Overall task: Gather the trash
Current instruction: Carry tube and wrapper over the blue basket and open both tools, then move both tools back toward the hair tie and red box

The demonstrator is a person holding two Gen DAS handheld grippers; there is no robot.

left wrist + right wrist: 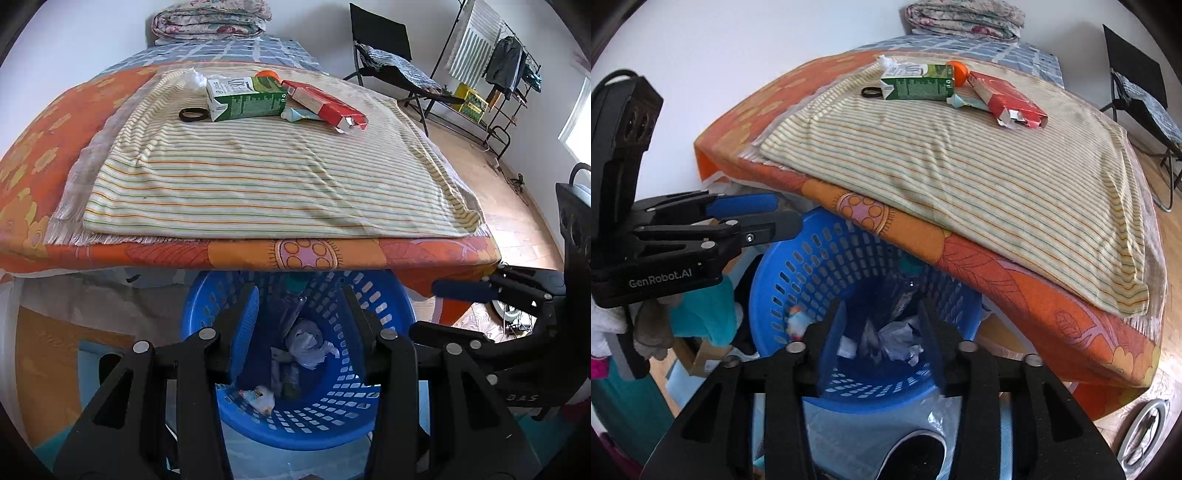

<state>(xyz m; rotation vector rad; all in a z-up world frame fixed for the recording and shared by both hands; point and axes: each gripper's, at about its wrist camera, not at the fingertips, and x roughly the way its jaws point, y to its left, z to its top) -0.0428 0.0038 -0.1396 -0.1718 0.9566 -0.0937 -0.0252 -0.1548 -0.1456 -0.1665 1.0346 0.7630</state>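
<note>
1. Both grippers – left [301, 328], right [882, 332] – hung part-open and empty over the blue basket [391, 402], trash [306, 343] inside: the drop step.
2. Next, judging by the bed [240, 254]: reach its far edge for the green carton [245, 99] and red box [325, 103] – still uncollected.

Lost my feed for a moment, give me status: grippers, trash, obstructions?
Left gripper and right gripper open, empty, over blue basket. Crumpled wrappers inside. Green carton, red box on striped cloth. Nothing blocking.
</note>
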